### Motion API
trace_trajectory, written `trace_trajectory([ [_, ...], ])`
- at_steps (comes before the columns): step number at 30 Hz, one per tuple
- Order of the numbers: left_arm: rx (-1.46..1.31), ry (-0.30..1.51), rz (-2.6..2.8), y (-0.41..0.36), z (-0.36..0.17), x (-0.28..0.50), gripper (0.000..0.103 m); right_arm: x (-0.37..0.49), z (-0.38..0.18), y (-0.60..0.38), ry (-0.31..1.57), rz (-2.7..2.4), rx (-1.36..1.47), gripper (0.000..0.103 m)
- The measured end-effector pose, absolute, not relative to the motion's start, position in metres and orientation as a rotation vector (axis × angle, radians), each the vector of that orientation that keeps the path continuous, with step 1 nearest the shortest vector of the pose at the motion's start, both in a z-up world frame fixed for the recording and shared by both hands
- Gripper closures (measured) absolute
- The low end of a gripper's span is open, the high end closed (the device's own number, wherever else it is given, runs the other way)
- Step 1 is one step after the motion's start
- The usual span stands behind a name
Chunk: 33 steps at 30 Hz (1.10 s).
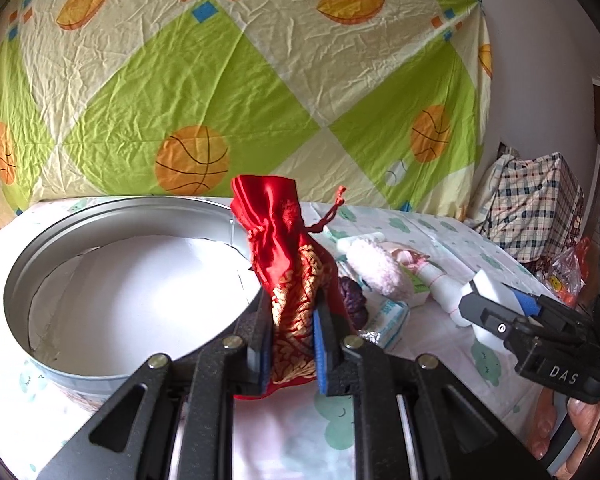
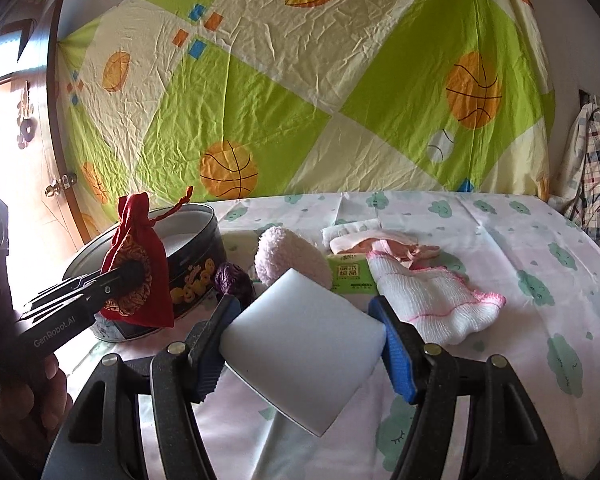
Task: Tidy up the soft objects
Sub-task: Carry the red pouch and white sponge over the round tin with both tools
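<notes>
Left gripper (image 1: 294,344) is clamping down tight on a red satin drawstring pouch (image 1: 288,264) with gold embroidery, holding it upright right beside the rim of a round metal tin (image 1: 20,280) lined with white paper. Right gripper (image 2: 302,340) is squeezing a smooth white foam sponge block (image 2: 300,344), jaws spread wide around it, hovering over the cloud-print bed sheet (image 2: 520,248). Lying on the sheet nearby: a fluffy pink puff (image 2: 288,260), a crinkly purple thing (image 2: 232,280), and a waffle-knit white cloth (image 2: 432,304) with pink edging.

Basketball-print sheet (image 1: 228,80) drapes the wall; bright doorway (image 2: 4,128).
</notes>
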<state>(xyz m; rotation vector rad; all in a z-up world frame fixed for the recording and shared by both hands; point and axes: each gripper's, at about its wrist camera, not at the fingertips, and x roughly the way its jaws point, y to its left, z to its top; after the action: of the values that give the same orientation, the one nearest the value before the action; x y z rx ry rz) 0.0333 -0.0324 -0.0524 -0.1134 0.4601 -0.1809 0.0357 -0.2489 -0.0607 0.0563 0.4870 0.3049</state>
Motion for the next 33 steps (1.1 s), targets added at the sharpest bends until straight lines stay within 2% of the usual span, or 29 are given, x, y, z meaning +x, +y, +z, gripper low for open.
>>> trace_trajectory([
  [33,-0.099,0.405,-0.095,0.008,-0.047,0.024,0.088,0.059,-0.054,-0.180,0.419,0.403,0.032,0.034],
])
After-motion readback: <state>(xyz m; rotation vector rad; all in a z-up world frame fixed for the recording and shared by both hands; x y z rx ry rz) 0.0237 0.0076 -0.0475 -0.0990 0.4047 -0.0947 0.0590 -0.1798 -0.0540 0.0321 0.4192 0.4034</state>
